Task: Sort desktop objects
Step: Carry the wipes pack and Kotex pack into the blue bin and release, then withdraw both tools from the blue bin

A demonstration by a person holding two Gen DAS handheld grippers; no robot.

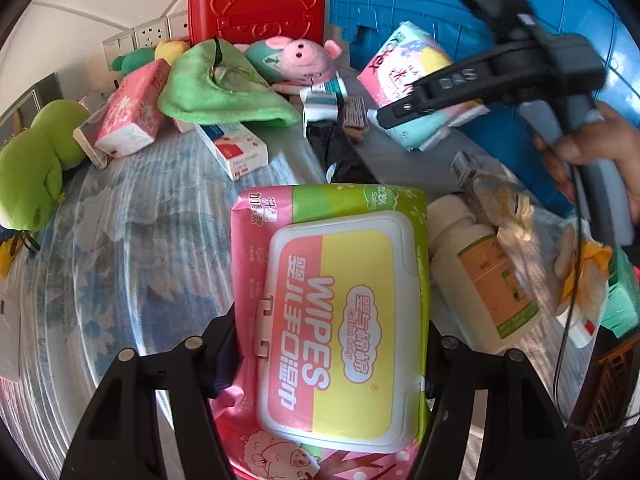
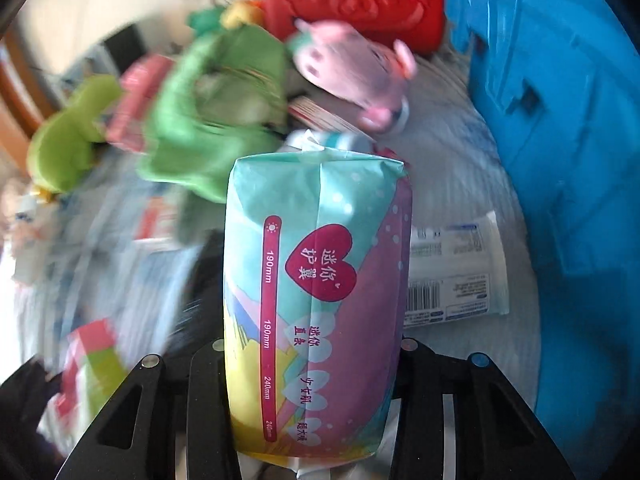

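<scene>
Beside the blue plastic crate [image 2: 560,128], both jaws are gripping soft packs for sorting: left gripper [image 1: 332,360] squeezing the pink-and-green wipes pack [image 1: 332,312], right gripper [image 2: 316,360] clamping the teal-and-purple pad pack [image 2: 316,280]

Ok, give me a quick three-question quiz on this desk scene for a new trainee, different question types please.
1. True or false: the left gripper has the wipes pack between its jaws.
2. Multiple choice: the pack between the right gripper's jaws is mostly A) red, B) teal and purple, C) black.
3. Fill in: the plush pig lies in front of the red ____.

Key: 1 true; 2 B; 3 case.
</scene>
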